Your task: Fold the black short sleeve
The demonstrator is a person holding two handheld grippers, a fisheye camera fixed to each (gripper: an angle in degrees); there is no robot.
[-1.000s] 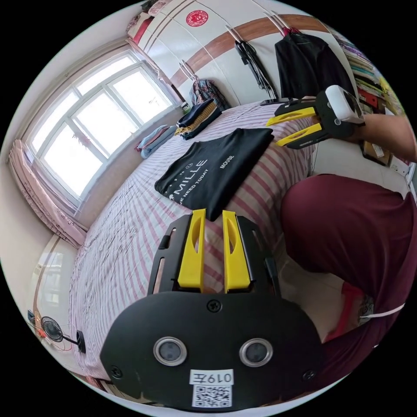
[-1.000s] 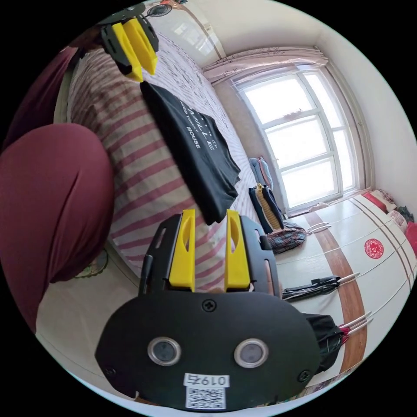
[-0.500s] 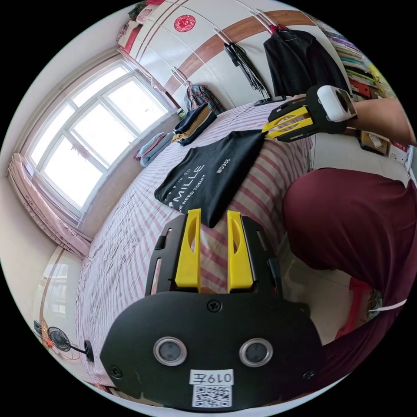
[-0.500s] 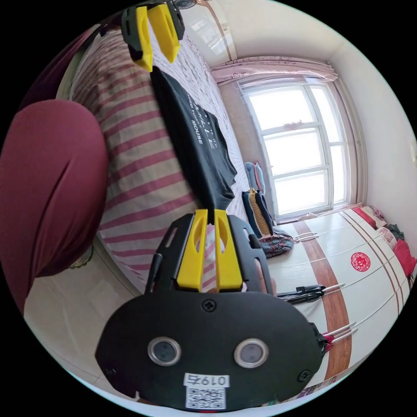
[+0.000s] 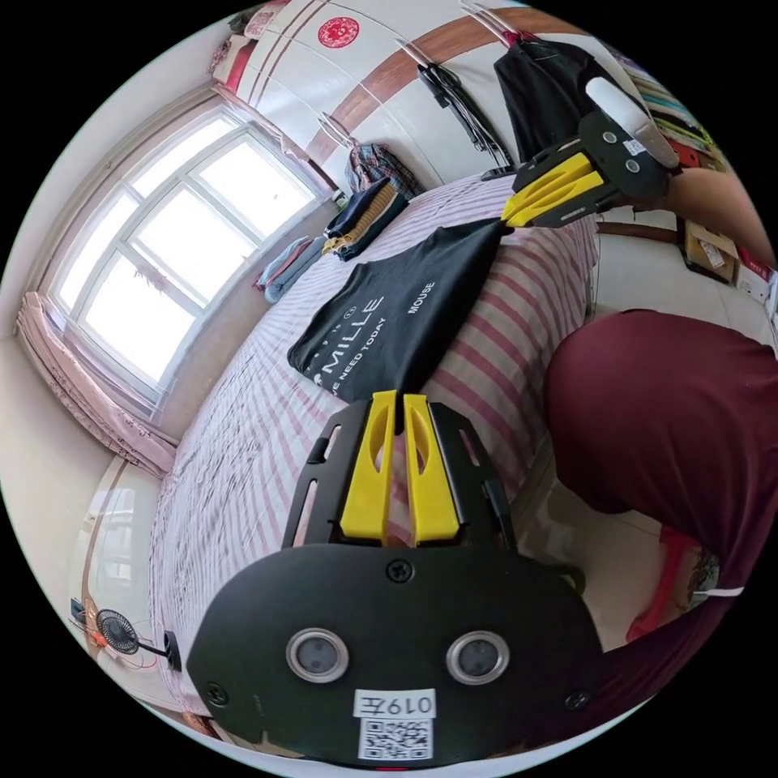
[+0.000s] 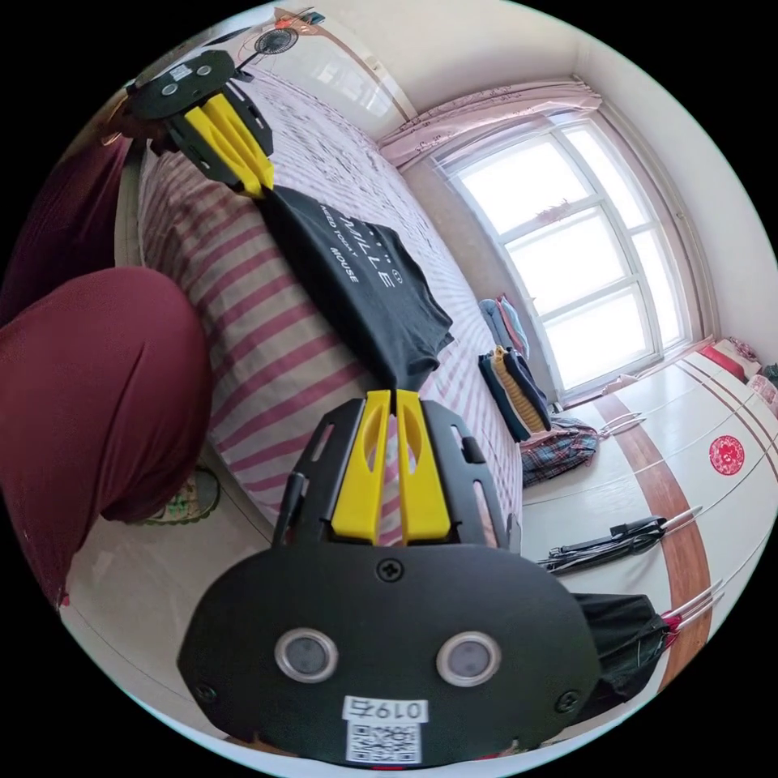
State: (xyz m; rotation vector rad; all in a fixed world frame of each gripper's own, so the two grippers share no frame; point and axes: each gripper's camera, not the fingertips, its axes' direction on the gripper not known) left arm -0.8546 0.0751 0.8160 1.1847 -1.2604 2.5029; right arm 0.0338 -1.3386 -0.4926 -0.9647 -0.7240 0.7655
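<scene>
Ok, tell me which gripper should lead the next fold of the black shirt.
Neither clearly: the left gripper and right gripper are each shut on a near corner of the black printed short-sleeve shirt lying on the striped bed. They look equally placed, so probably lift and carry both together.

Shirt [image 5: 397, 316] on bed [image 5: 243, 454], between both grippers.

Black T-shirt [image 5: 397, 312], white print: "MILLE" big, below it "…VE NEED TODAY" (start cut off), "MOUSE" separate, further along the chest. Right gripper view, same shirt [image 6: 356, 275]: "MOUSE" legible, rest too skewed. White sticker [image 5: 395, 703] on tong body: handwritten digits upside down, approx "0197" + one char unclear; QR code under it. Red round emblem [image 5: 338, 32] on wardrobe: unreadable.
</scene>
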